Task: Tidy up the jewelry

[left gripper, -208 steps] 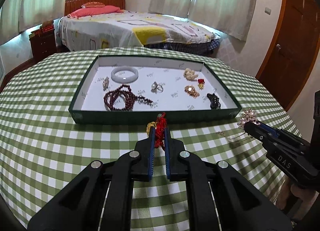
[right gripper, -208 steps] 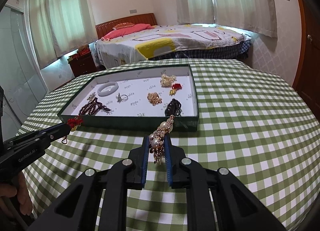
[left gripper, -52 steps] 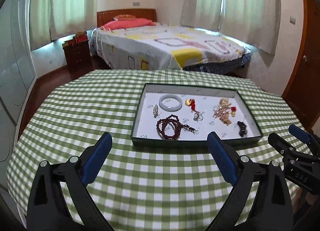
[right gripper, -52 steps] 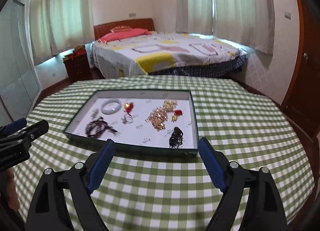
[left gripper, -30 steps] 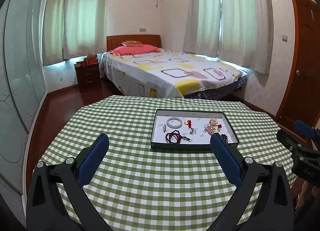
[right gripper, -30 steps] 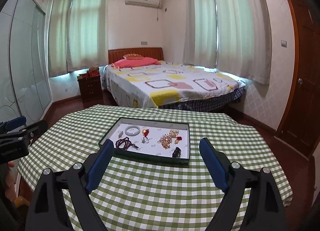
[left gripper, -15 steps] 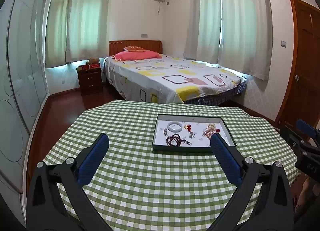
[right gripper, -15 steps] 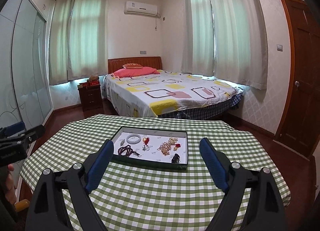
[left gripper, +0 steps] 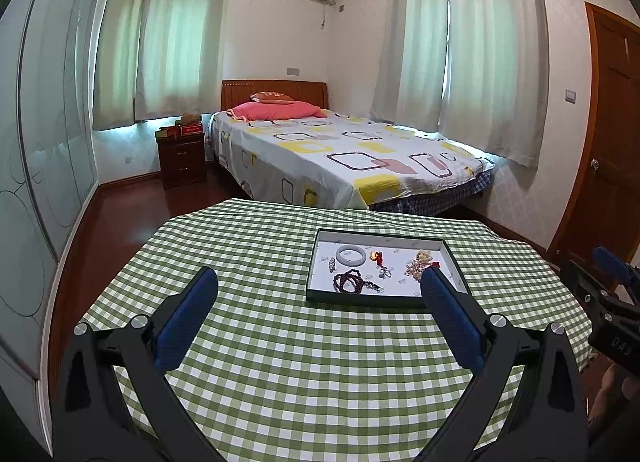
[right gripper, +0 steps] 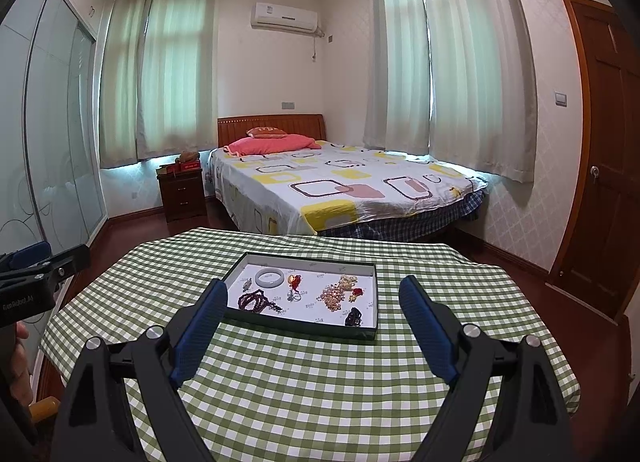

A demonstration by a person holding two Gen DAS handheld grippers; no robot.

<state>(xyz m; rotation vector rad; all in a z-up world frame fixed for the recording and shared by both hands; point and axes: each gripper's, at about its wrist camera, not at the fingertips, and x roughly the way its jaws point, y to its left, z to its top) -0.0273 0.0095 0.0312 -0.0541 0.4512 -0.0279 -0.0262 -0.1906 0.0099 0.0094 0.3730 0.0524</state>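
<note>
A dark green tray (left gripper: pixel 372 300) (right gripper: pixel 304 324) with a white floor sits on the checked table and holds several pieces of jewelry: a pale jade bangle (left gripper: pixel 350 255) (right gripper: pixel 270 278), dark red beads (left gripper: pixel 352 282) (right gripper: pixel 256 300), a red charm (left gripper: pixel 378 258) (right gripper: pixel 295 281), a gold and pearl piece (left gripper: pixel 416 266) (right gripper: pixel 334 294) and a small black piece (right gripper: pixel 353 316). My left gripper (left gripper: pixel 320 286) stands open and empty, well back from the tray. My right gripper (right gripper: pixel 312 302) is open and empty too, also held back from the tray.
A round table with a green checked cloth (left gripper: pixel 280 342) (right gripper: pixel 320 382) carries the tray. Behind it stand a bed (left gripper: pixel 340 157), a dark nightstand (left gripper: pixel 182 159), curtained windows and a wooden door (left gripper: pixel 608 149). A glass wardrobe front (left gripper: pixel 36 141) runs along the left.
Both grippers, open and empty all along, have drawn a little further back and higher over the last second. The tray looks smaller and more of the room shows.
</note>
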